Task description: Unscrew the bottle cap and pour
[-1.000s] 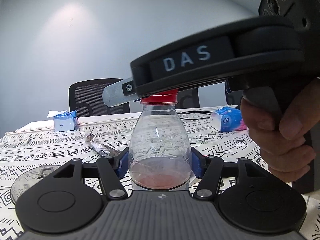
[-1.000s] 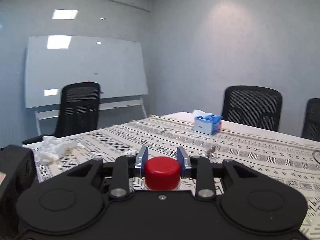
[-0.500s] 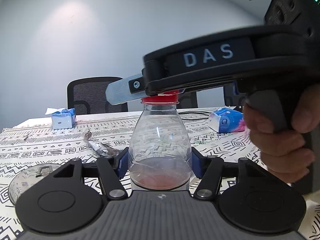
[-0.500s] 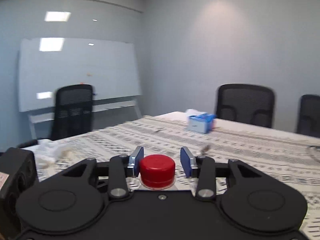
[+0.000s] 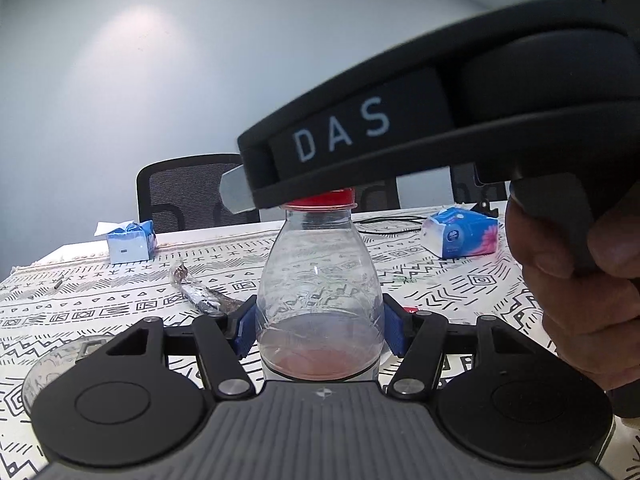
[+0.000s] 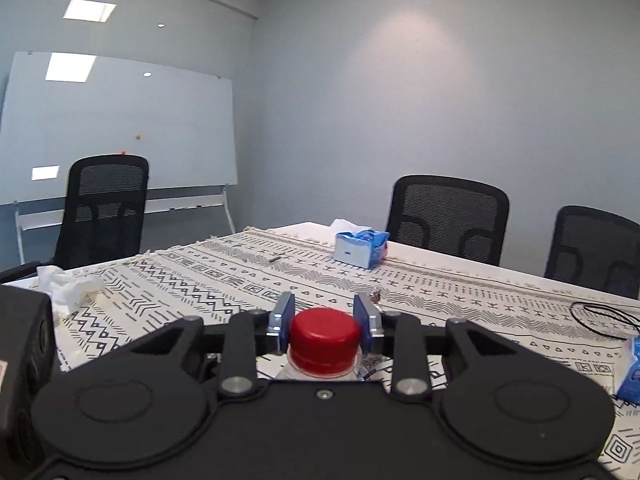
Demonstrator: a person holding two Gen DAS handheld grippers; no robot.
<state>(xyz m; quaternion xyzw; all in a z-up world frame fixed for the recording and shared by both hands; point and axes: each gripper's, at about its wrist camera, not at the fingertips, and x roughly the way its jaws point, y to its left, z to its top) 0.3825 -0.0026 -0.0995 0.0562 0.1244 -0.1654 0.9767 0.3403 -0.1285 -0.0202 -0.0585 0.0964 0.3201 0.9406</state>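
The left claw (image 5: 319, 330) pinches the clear bottle (image 5: 318, 292) by its lower body, a blue pad pressed against each side; the bottle stands upright between the fingers, a shallow layer of reddish liquid at its bottom, its base hidden behind the claw's body. The right claw (image 6: 325, 323) sits level with the bottle's top, its two blue pads flanking the red cap (image 6: 325, 338); whether the pads touch the cap or stand slightly off it I cannot tell from either view; the cap is still on the neck. A hand (image 5: 588, 292) grips the right claw's handle, to the right of the bottle. Beyond the left claw the patterned counter (image 5: 100, 300) carries a blue tissue box (image 5: 130, 242) to the far left and a tissue pack (image 5: 460, 236) to the far right; a glass dish (image 5: 52, 364) lies low at the left, beside the left claw.
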